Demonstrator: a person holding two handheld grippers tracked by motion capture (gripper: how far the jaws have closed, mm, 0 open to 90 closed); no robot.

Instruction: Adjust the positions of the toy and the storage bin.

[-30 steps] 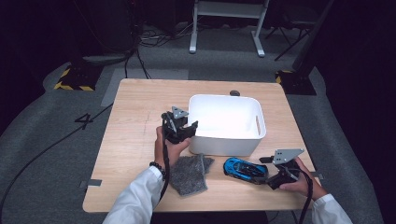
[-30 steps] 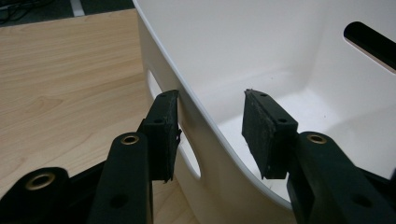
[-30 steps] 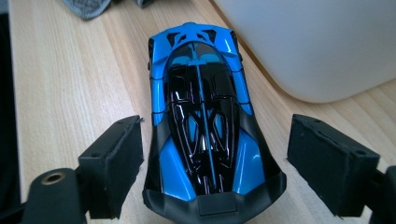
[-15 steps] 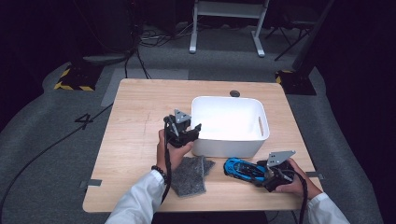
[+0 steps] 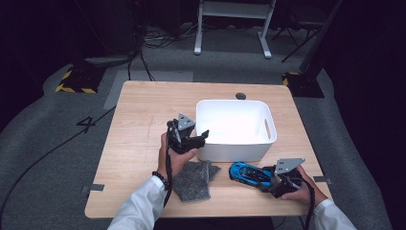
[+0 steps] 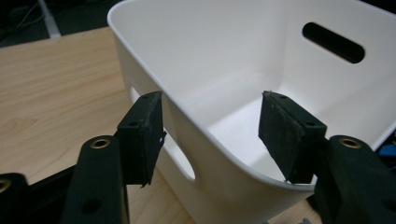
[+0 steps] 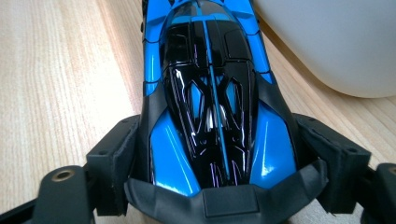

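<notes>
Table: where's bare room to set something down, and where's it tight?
Free: the table's whole left side beyond the left gripper, plus the back strip behind the white bin. Crowded: the front edge, where the grey cloth, blue toy car and right gripper sit close together.

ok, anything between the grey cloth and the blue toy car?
No. High view shows bare wooden tabletop between the grey cloth and the blue toy car; the white bin sits behind that gap.
</notes>
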